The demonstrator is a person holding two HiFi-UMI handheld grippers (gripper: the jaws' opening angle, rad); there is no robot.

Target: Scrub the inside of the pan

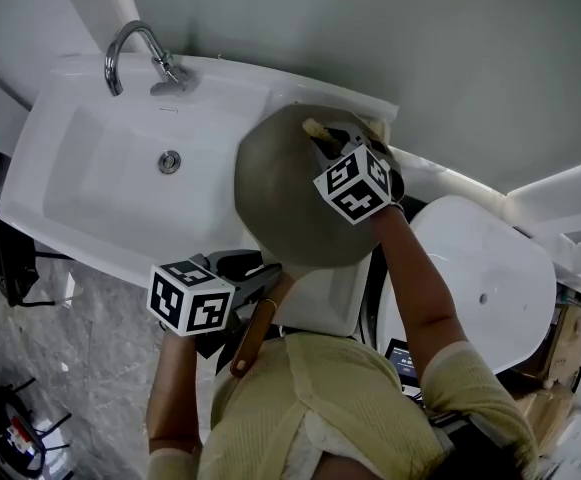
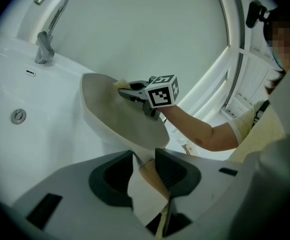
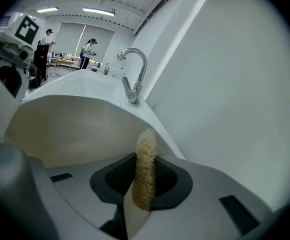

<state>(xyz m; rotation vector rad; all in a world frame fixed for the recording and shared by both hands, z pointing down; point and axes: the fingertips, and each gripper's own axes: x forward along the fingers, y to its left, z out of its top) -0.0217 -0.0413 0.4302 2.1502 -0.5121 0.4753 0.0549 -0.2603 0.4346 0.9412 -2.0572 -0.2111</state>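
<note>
Sink basin (image 1: 100, 183) open left of the pan (image 1: 285, 193).

White sink (image 1: 80, 173) with chrome faucet (image 1: 166, 75) stands against a plain grey wall (image 1: 440, 48), over marbled grey floor (image 1: 80, 338).

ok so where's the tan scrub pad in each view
Head view: tan fibrous scrub pad at upper centre, on the far rim of the round grey pan, held by the right gripper.
Left gripper view: pad small, upper centre-left, at the pan's rim.
Right gripper view: pad bottom centre, upright between the jaws.
Shared landmark: curved chrome tap.
</note>
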